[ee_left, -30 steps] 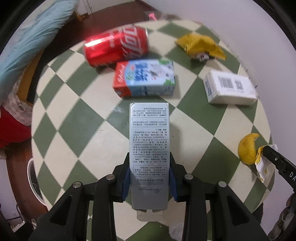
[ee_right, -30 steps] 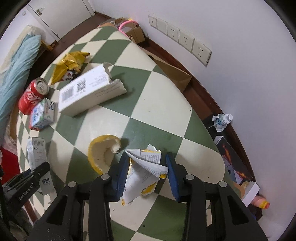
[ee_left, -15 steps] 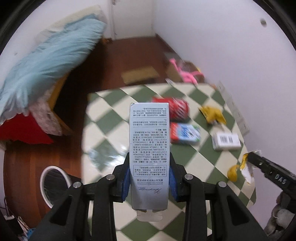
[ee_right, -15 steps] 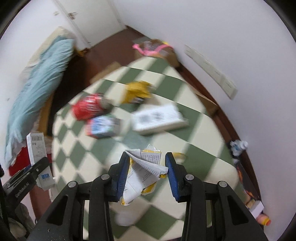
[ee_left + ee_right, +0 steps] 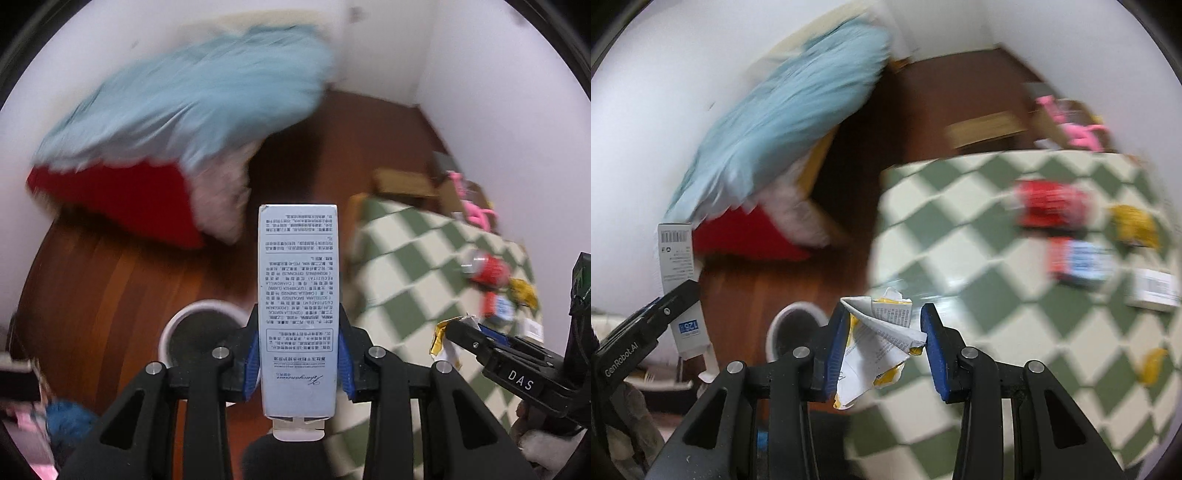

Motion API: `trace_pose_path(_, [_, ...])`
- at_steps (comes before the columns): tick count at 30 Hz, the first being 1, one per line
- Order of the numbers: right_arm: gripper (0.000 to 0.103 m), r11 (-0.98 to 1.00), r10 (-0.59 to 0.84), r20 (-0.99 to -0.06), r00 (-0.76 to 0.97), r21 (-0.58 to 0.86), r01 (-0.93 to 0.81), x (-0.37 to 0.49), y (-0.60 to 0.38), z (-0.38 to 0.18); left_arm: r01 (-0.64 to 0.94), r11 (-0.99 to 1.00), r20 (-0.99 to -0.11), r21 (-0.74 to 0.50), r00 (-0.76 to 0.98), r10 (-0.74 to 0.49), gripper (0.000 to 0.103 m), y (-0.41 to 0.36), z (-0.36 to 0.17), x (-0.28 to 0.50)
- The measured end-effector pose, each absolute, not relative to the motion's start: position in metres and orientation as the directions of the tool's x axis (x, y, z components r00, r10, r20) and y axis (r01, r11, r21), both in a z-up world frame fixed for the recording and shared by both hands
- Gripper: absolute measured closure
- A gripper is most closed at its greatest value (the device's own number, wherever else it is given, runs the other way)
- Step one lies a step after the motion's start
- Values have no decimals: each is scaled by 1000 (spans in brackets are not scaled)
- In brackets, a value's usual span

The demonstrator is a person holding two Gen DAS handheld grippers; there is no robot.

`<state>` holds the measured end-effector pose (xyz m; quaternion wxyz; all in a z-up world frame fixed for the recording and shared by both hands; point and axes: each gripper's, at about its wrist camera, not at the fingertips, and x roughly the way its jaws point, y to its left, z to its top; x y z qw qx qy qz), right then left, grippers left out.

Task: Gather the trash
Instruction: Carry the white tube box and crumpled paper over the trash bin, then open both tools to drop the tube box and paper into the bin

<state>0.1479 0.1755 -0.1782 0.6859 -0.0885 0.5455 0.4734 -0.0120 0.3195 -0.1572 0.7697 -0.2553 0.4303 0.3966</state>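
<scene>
Lower left of the left wrist view: round white-rimmed waste bin (image 5: 201, 334) on the dark wooden floor (image 5: 92, 266), partly hidden behind the fingers. Centre: left gripper (image 5: 298, 354) with blue-padded fingers (image 5: 252, 354) clamped on a tall pale-blue printed carton (image 5: 297, 306), upright between the pads, above floor and bin rather than the tabletop. Right: green-and-cream chequered tabletop (image 5: 413, 258), blurred, carrying a red drinks can (image 5: 487, 267), a crumpled yellow wrapper (image 5: 522, 291) and a small red-and-blue carton (image 5: 498, 308). Far right edge: right gripper (image 5: 456, 332) pinching a torn white-and-yellow paper wrapper (image 5: 443, 341).

In the right wrist view, same wrapper (image 5: 881, 341) at lower centre, nipped between blue pads not fully together; bin (image 5: 794, 328) just left of it.

Step in hand, by judgement: carrying two pieces of trash toward the bin. Next move: bring each load directly over the bin mouth, then release; several items left on the tabletop to fetch afterward.
</scene>
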Motion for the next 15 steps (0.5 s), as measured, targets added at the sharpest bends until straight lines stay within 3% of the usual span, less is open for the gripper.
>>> trace_pose_path(8, [62, 427, 369, -901, -227, 381, -820, 24, 310, -288, -921, 357, -961, -156, 225, 161, 72, 424, -283, -110])
trace_pose_path(15, [62, 440, 189, -940, -285, 340, -831, -16, 375, -380, -940, 274, -975, -205, 219, 22, 71, 476, -361, -124])
